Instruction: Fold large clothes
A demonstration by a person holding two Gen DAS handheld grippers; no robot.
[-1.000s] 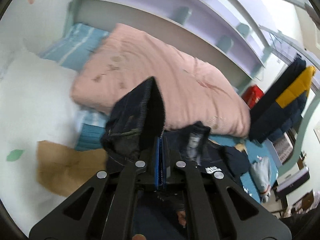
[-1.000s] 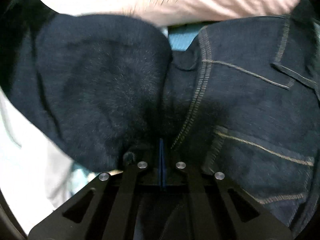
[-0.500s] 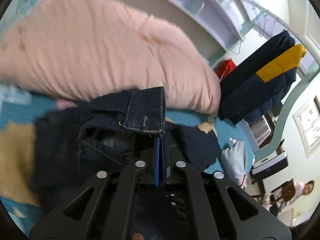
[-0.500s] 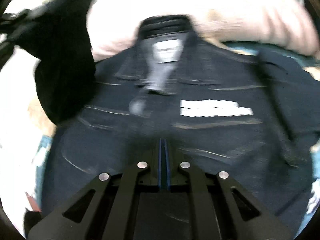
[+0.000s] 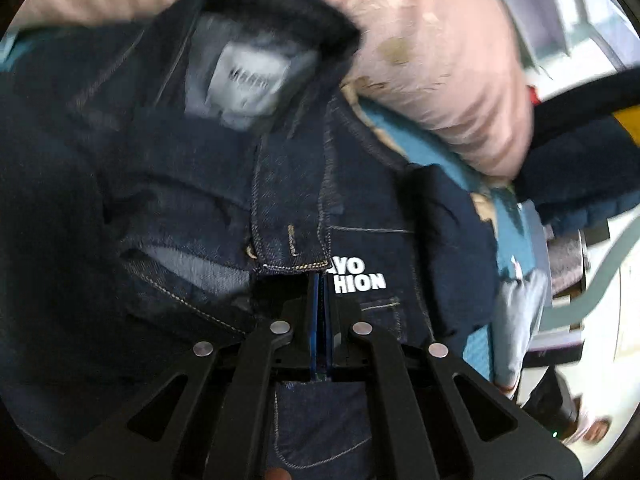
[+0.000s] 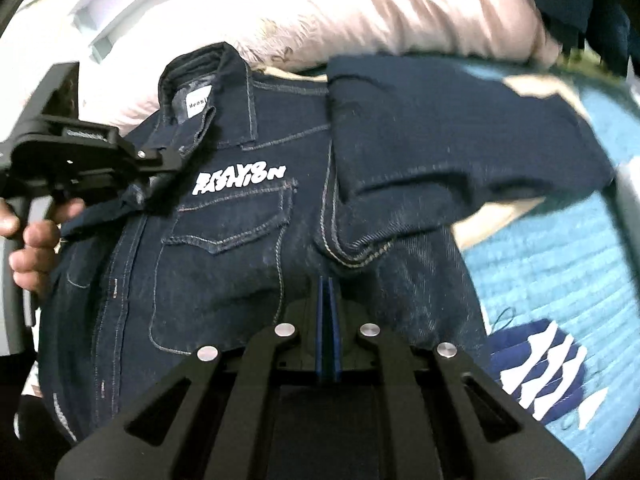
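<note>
A dark denim jacket (image 6: 224, 248) with white chest lettering lies front up on the blue bed cover (image 6: 560, 280), collar towards the pink duvet (image 6: 380, 12). Its right sleeve (image 6: 452, 148) is folded across the body. My left gripper (image 5: 320, 276) is shut on the jacket's front placket edge (image 5: 288, 256) beside the lettering. It also shows in the right wrist view (image 6: 176, 160) at the left, near the collar. My right gripper (image 6: 327, 284) is shut low over the jacket near the armhole seam; the pinch point is hidden.
The pink duvet (image 5: 440, 80) lies just behind the jacket. A navy and white striped cloth (image 6: 536, 364) lies on the bed cover at the right. Dark hanging coats (image 5: 580, 160) and a grey bundle (image 5: 520, 320) are at the right.
The jacket has been swung down from hanging and laid flat on the bed. Both grippers moved down with it and stayed shut.
</note>
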